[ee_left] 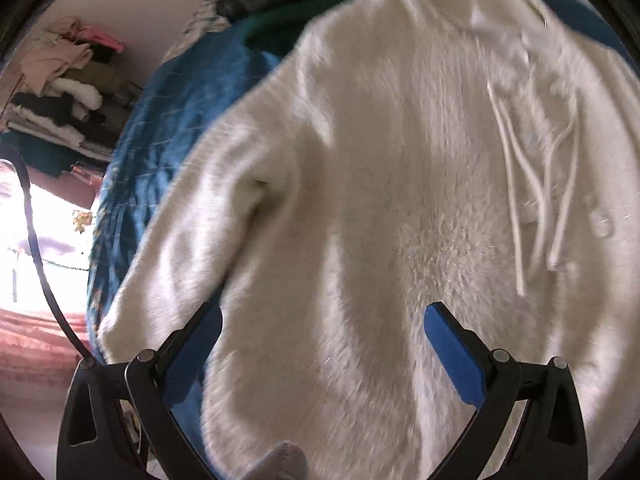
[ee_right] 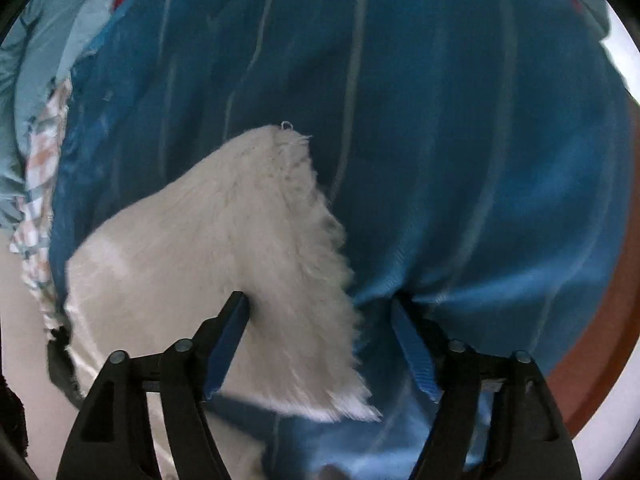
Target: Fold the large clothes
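The left claw (ee_left: 324,320) is standing with its jaws spread wide, nothing pinched between its blue pads (ee_left: 452,356), and it is pointing steeply down over a white fluffy garment (ee_left: 380,168) that is filling most of the left wrist view. The garment is lying spread on a bed covered by a blue striped bedspread (ee_left: 172,128); two white drawstrings (ee_left: 536,184) are trailing down its front, and one sleeve (ee_left: 192,248) is running down toward the edge of the bed, where the bedspread is dropping away to the floor. Beyond that edge a stack of folded clothes (ee_left: 60,92) is sitting against a pale wall, and a black cable (ee_left: 36,232) is curving across bright light near the floor. The right claw (ee_right: 320,304) is also standing open, its jaws well apart and gripping nothing, aimed down at the bed. Its left fingertip (ee_right: 236,320) is pressing against the furry edge of a white garment piece (ee_right: 224,240), while the other fingertip is lying on the bare bedspread, which is puckering around it. That white piece is tapering to a rounded end further up the bed, with a smooth pale lining (ee_right: 116,292) showing at its near side. A light patterned cloth (ee_right: 40,184) is bunching along the bed's far side, and a reddish-brown strip (ee_right: 600,344) is bordering the bed on the other.
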The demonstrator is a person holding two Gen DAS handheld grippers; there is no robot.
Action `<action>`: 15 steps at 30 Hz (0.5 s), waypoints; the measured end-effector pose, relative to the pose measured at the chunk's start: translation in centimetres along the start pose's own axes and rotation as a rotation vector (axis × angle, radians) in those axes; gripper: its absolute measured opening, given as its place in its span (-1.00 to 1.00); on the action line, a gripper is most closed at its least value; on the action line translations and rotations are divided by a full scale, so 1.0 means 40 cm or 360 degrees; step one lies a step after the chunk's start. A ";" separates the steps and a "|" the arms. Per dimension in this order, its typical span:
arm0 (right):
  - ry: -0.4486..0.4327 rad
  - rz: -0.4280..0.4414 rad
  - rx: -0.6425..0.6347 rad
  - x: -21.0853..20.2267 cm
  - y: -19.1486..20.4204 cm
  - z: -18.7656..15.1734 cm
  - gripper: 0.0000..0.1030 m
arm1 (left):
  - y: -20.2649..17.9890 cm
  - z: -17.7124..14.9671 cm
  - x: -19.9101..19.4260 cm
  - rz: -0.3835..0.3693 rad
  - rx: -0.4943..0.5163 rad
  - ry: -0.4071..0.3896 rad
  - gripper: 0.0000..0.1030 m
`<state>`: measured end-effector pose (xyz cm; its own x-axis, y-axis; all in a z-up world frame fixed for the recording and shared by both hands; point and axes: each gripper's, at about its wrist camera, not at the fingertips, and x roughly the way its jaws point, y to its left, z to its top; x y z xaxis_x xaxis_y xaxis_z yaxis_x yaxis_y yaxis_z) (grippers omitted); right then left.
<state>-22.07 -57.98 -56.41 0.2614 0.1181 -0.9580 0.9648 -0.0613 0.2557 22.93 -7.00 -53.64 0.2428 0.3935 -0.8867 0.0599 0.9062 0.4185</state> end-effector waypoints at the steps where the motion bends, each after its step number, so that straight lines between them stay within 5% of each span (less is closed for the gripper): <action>1: -0.0026 -0.0030 -0.0016 0.010 0.011 0.003 0.48 | -0.011 0.001 0.018 0.0012 0.0027 0.0017 1.00; 3: -0.0099 -0.0118 -0.0073 0.012 0.051 -0.010 0.11 | -0.040 0.007 0.084 0.0062 0.0081 0.0127 1.00; 4: -0.0136 -0.0158 -0.0118 0.005 0.074 -0.018 -0.25 | -0.046 0.010 0.099 0.0039 0.0072 0.0133 1.00; 7: -0.0198 -0.0171 -0.0111 -0.036 0.105 -0.026 -0.74 | -0.038 0.010 0.092 0.0015 -0.0024 0.0046 1.00; 11: -0.0289 -0.0032 0.0054 -0.120 0.116 -0.004 -0.81 | -0.034 0.007 0.086 0.0023 -0.0151 0.0025 1.00; 15: -0.0479 0.0055 -0.0006 -0.248 0.232 0.015 -0.81 | -0.038 0.018 0.086 0.0016 -0.0153 0.0068 1.00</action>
<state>-15.74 -60.30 -44.60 0.2742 -0.1828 -0.9441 0.9558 -0.0564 0.2885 24.38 -7.14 -57.16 0.2012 0.4073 -0.8909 -0.0359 0.9119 0.4088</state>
